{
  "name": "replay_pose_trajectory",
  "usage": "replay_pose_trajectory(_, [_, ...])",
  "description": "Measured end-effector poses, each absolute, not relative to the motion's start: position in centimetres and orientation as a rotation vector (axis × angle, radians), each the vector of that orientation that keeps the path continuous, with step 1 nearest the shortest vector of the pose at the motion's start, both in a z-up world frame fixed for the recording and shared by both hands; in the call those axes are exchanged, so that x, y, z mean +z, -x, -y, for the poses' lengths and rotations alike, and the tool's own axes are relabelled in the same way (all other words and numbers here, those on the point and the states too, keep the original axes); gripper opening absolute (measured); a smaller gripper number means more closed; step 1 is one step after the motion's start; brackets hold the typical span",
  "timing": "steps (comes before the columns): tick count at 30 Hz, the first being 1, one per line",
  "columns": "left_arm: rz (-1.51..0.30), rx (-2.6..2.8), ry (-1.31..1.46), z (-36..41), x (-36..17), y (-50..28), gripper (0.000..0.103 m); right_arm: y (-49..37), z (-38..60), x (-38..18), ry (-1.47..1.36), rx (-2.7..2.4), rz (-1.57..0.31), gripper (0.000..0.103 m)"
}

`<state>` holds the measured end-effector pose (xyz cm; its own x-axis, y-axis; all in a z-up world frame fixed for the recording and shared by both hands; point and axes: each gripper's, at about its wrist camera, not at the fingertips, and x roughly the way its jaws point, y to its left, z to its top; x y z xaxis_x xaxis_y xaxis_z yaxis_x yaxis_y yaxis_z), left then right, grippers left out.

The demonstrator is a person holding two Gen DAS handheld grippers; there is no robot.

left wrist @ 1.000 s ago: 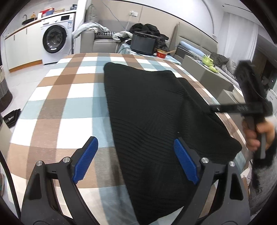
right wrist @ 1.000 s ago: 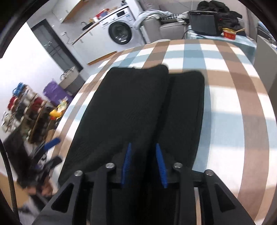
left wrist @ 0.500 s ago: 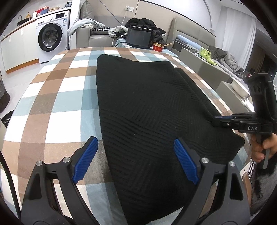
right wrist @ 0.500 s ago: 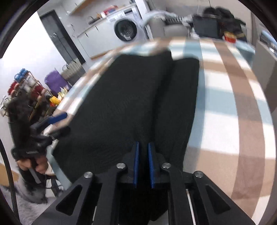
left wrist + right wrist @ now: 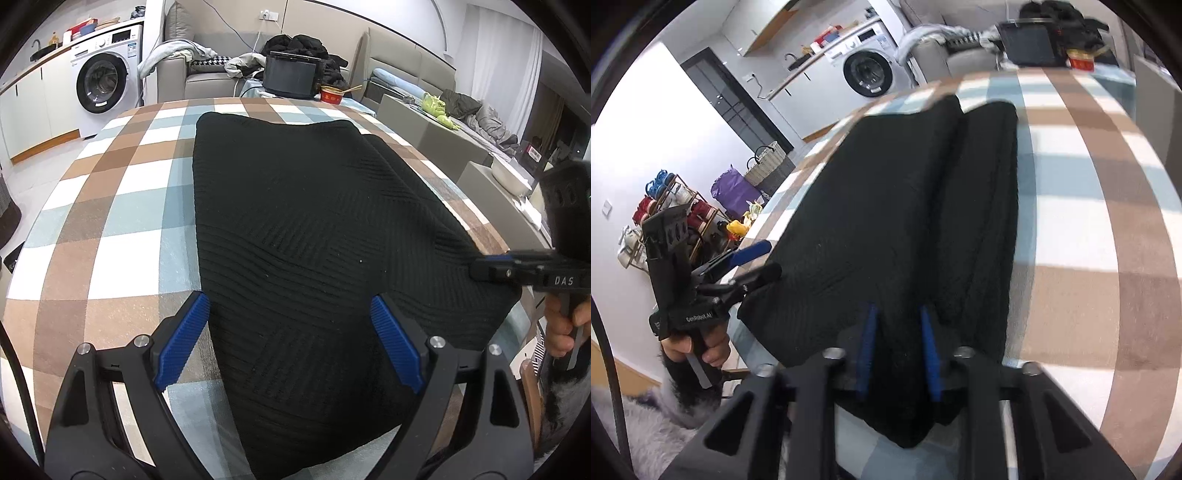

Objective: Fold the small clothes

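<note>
A black ribbed knit garment lies folded lengthwise on the checked table. My left gripper is open, its blue pads straddling the garment's near left corner just above it. In the right wrist view the garment shows two long folded layers. My right gripper sits over the near right edge with its blue pads partly apart around a ridge of the cloth. The right gripper also shows in the left wrist view, and the left gripper in the right wrist view.
A washing machine and a sofa with clothes stand beyond the table. A black box and a red bowl sit at the far edge. A shelf rack and a basket stand on the floor left.
My right gripper closed nearly shut on the garment's edge, then its pads spread partly apart. My left gripper moved slightly nearer the garment's corner and stayed open.
</note>
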<state>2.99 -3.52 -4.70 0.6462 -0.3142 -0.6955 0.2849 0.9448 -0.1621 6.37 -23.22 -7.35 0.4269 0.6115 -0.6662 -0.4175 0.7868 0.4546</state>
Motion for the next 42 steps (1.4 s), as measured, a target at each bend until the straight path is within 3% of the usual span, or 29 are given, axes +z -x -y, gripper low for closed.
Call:
replay_pose_trajectory(4, [-0.797, -0.338, 0.037, 3.5, -4.8, -2.8, 0.088, -5.4, 22.9, -5.5, -0.196, 0.668, -0.866, 0.011])
replay_pose_trajectory(8, [-0.792, -0.331, 0.032, 3.5, -4.9, -2.4, 0.088, -5.7, 23.0, -6.8, -0.111, 0.524, -0.932, 0.013])
replay_pose_trajectory(16, [-0.767, -0.383, 0.013, 4.5, -4.3, -0.2, 0.088, -3.0, 23.2, -4.1, -0.127, 0.581, -0.865, 0.027])
replay_pose_trajectory(29, [-0.803, -0.439, -0.050, 6.0, -6.1, 0.8, 0.090, -2.3, 19.8, -6.6, 0.077, 0.651, -0.914, 0.024])
replay_pose_trajectory(32, [-0.803, -0.438, -0.045, 5.9, -6.1, 0.7, 0.091, -2.2, 21.6, -5.5, 0.038, 0.624, -0.885, 0.028])
replay_pose_trajectory(34, [-0.802, -0.437, -0.040, 5.9, -6.1, 0.7, 0.091, -2.8, 22.7, -5.6, -0.011, 0.573, -0.875, 0.038])
replay_pose_trajectory(38, [-0.803, -0.434, -0.026, 5.7, -6.0, 0.6, 0.091, -4.2, 23.7, -7.3, -0.131, 0.557, -0.919, 0.038])
replay_pose_trajectory(39, [-0.802, -0.433, -0.023, 5.6, -6.0, 0.6, 0.091, -4.3, 23.8, -7.5, -0.143, 0.571, -0.916, 0.034])
replay_pose_trajectory(40, [-0.798, -0.430, -0.015, 5.4, -5.9, 0.5, 0.091, -4.3, 23.7, -7.6, -0.130, 0.569, -0.913, 0.017])
replay_pose_trajectory(41, [-0.787, -0.424, -0.001, 5.2, -5.8, 0.5, 0.091, -4.1, 23.5, -7.3, -0.107, 0.564, -0.880, 0.010])
replay_pose_trajectory(42, [-0.773, -0.413, 0.018, 4.9, -5.6, 0.5, 0.091, -4.1, 23.5, -7.0, -0.114, 0.562, -0.857, 0.009])
